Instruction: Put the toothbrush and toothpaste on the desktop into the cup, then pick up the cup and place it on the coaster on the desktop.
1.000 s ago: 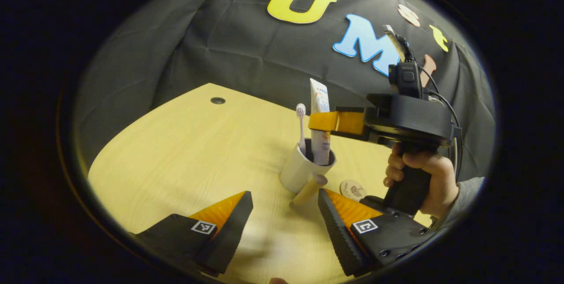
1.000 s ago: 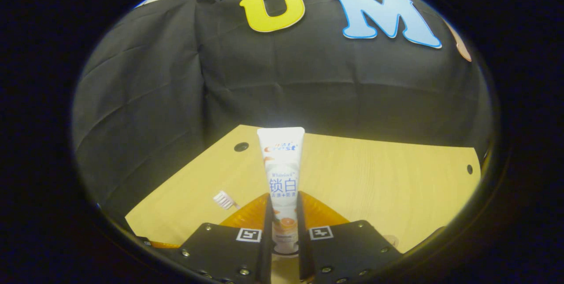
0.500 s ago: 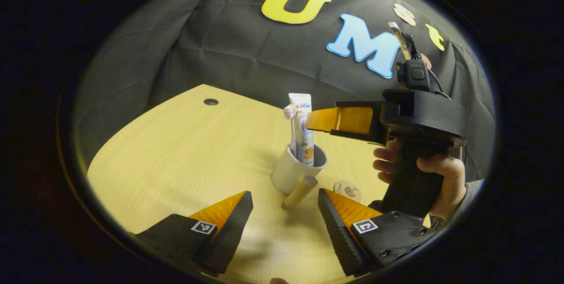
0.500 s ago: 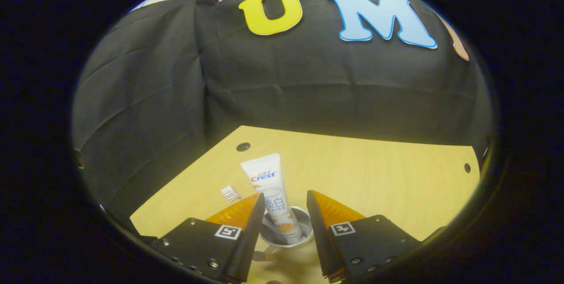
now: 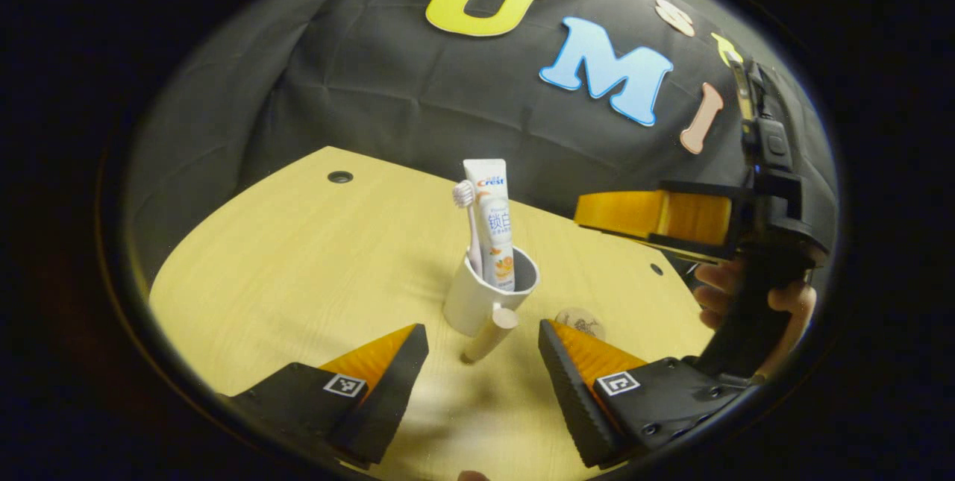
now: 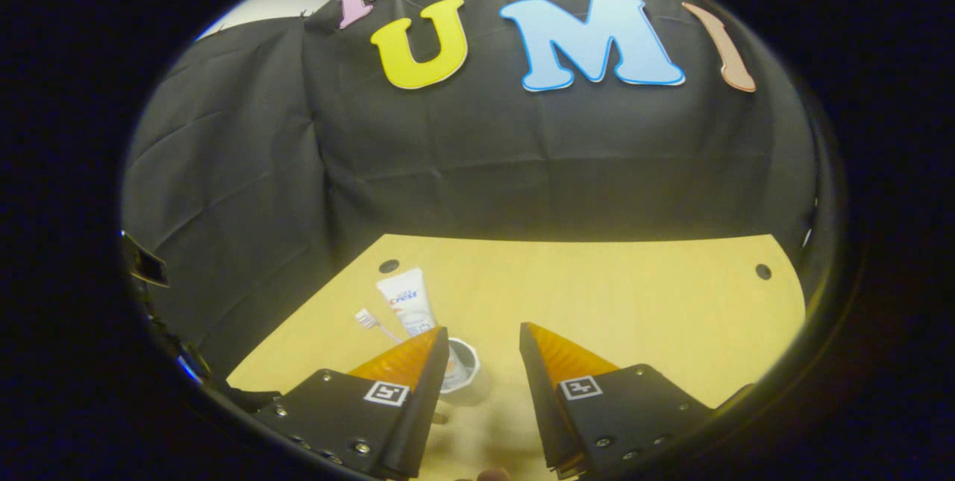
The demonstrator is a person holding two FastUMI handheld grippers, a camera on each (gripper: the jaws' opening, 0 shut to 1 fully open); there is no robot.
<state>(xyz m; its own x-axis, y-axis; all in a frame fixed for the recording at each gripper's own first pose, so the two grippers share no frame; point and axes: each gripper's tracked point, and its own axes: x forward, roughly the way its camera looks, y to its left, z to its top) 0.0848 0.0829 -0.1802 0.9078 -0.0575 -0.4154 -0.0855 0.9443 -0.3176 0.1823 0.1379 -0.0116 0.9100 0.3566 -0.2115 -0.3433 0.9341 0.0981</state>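
**Right gripper lets go of the toothpaste and backs off**

A second ago the right gripper (image 6: pixel 483 350) clamped the toothpaste (image 5: pixel 492 224); now its jaws gape wide, empty, pulled away above the cup (image 5: pixel 485 294). The tube stands in the cup beside the toothbrush (image 5: pixel 468 220). The left gripper (image 5: pixel 483 347) is wide open, touching nothing, with the cup at its twelve o'clock. The coaster (image 5: pixel 578 321) lies at the cup's four o'clock on the desktop (image 5: pixel 298 272).

We see a pale wood-grain counter (image 5: pixel 298 272) with a matt finish, a smooth matt cup (image 5: pixel 470 302), a glossy plastic toothpaste (image 5: pixel 492 220) tube, and creased cloth wall (image 5: pixel 373 93).
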